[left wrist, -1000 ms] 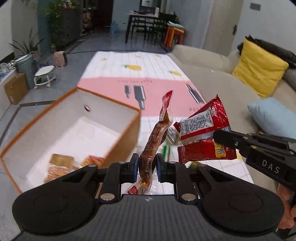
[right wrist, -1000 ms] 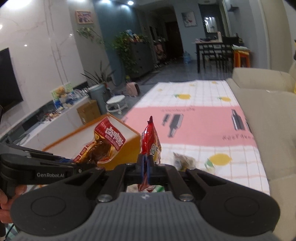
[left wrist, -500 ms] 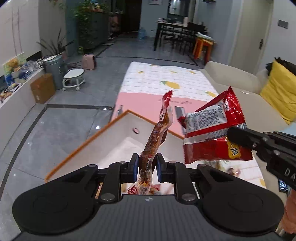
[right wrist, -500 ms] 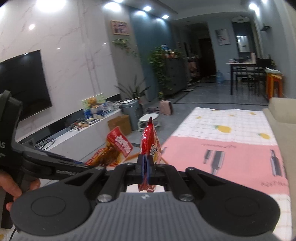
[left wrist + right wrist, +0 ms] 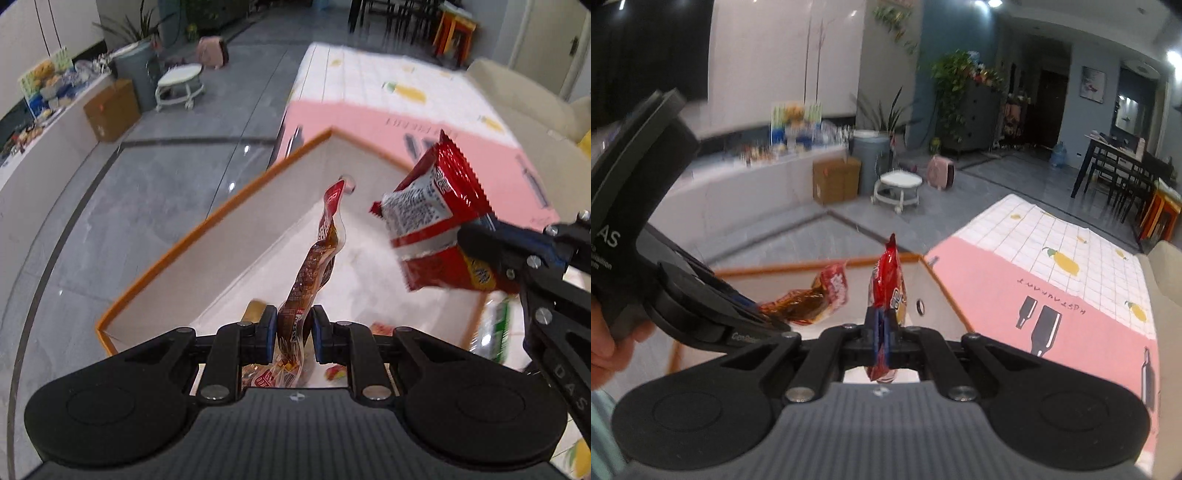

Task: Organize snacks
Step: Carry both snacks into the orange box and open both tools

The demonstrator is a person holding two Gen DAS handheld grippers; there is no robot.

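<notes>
Clamped between the pads of the left tongs [image 5: 293, 330], a long brown snack packet [image 5: 314, 266] is held upright at the lower middle of the left wrist view, its red top reaching toward the frame's centre. The right tongs [image 5: 881, 338] are closed tight on the lower edge of a red snack bag [image 5: 888, 280], which is seen edge-on in the middle of the right wrist view and as a wide crinkled bag at the right of the left wrist view. Both packets are held over a white box with an orange rim [image 5: 207, 221] that fills the centre of the left wrist view. A few small wrapped snacks [image 5: 334, 371] are seen on the box's floor, partly hidden by the tongs. The box is set on a pink and white checked mat [image 5: 1071, 295] that runs toward the upper right. A hand [image 5: 605, 347] is partly seen at the left edge of the right wrist view.
</notes>
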